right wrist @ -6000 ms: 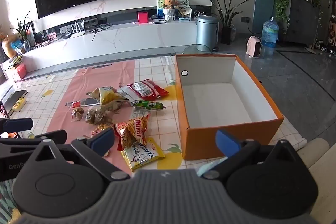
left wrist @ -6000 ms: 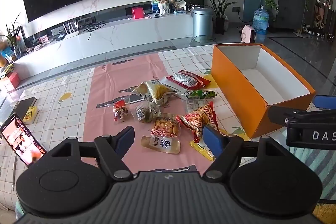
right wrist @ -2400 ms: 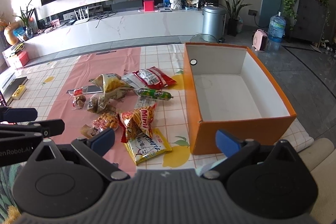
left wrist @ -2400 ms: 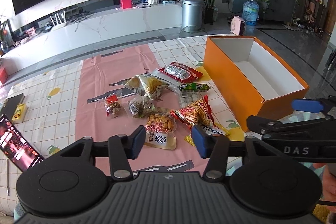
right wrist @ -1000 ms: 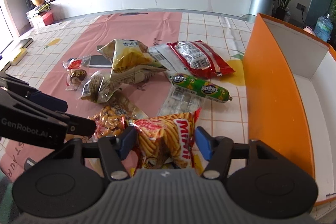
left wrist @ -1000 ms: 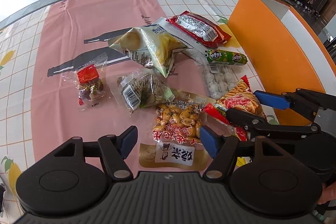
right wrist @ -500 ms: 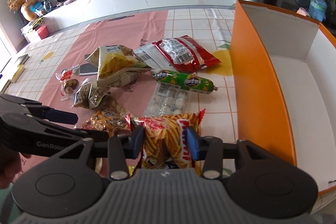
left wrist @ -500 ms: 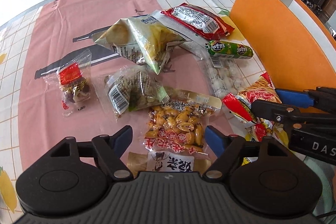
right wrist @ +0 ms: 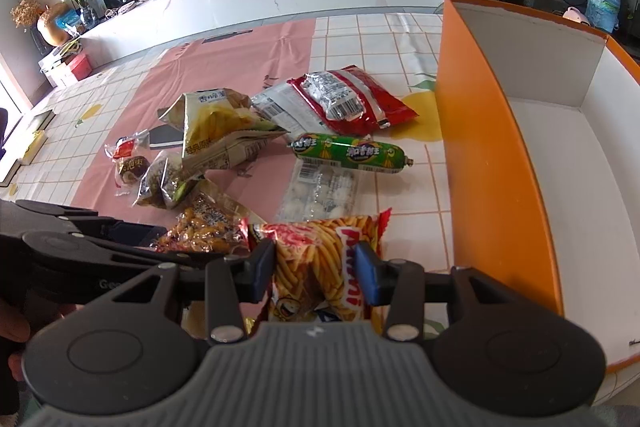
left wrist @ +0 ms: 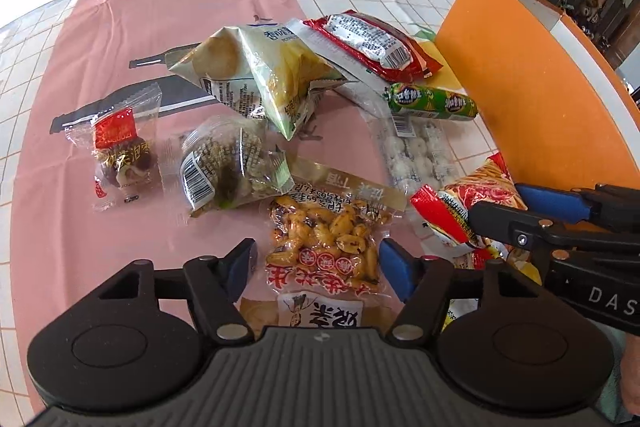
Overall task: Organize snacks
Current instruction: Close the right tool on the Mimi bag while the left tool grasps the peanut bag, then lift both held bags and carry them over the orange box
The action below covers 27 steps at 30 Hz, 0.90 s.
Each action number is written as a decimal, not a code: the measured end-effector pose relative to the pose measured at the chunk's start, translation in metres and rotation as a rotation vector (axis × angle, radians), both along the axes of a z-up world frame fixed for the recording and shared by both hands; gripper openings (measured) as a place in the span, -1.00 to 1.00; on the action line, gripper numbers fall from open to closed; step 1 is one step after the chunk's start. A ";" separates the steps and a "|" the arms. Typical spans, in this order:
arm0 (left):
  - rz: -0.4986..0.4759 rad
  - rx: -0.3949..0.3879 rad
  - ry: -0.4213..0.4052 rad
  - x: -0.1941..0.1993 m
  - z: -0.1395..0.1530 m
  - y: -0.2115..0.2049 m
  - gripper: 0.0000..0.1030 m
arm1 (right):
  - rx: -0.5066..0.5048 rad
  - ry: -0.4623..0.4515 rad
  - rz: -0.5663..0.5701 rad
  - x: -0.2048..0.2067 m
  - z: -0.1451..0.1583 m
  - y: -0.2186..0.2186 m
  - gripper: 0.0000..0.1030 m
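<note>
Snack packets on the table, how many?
9, maybe more hidden: red-label clear date packet, mixed-nut pouch, peanut bag, yellow chip bag, white wrapper, red packet, green sausage, white-ball packet, noodle-stick bag.

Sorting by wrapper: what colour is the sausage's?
Green with yellow stripes; the sausage shows best in the right wrist view.

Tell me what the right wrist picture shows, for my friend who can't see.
The right hand-held gripper pinches a red-and-yellow crinkly stick-snack bag beside a tall orange cardboard box. More packets lie behind on the tiled tablecloth.
</note>
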<state>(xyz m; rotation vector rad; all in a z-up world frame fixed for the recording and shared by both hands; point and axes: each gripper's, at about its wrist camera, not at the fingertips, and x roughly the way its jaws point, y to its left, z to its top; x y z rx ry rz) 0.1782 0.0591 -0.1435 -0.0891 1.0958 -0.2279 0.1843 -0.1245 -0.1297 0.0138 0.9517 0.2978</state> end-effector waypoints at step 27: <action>0.092 -0.255 0.001 -0.016 0.036 0.004 -0.57 | 0.101 0.019 -0.013 -0.001 -0.009 -0.012 -0.23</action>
